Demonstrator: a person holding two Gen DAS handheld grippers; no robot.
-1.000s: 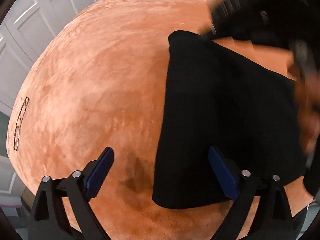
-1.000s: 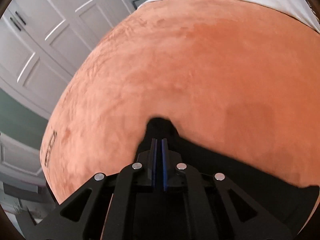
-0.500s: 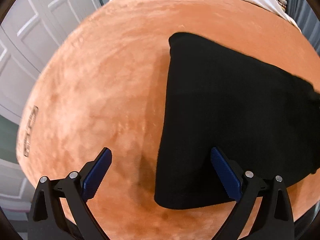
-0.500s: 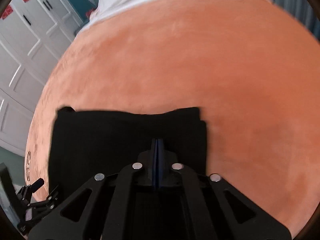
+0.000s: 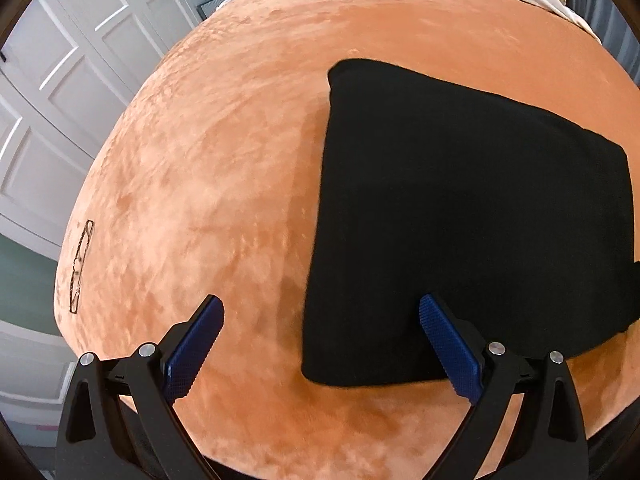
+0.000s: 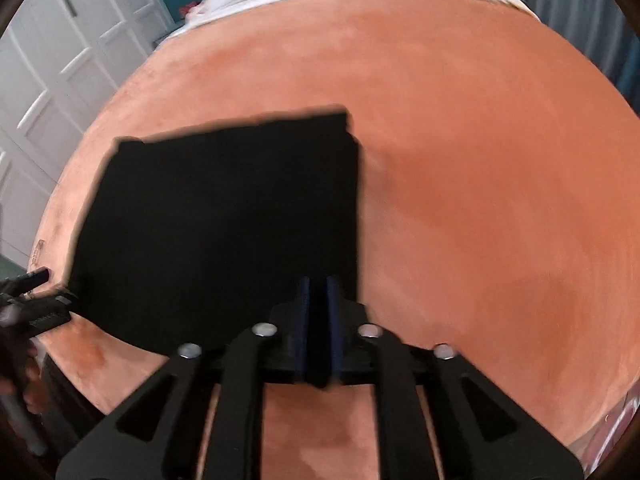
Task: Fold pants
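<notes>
black pants (image 5: 472, 220), plain orange blanket (image 5: 208, 184)

Both views are bright with soft, even daylight. The left wrist view is sharp: the nap of the orange blanket (image 5: 224, 184) reads clearly, and a faint shadow lies along the left edge of the black pants (image 5: 472, 220). The right wrist view is smeared by motion blur, softening the pants' edges and the blue pads (image 6: 305, 320). Fisheye distortion bulges the bed and bends the white cupboard doors (image 5: 72, 80); 4 dark vignetted corners frame each picture.
</notes>
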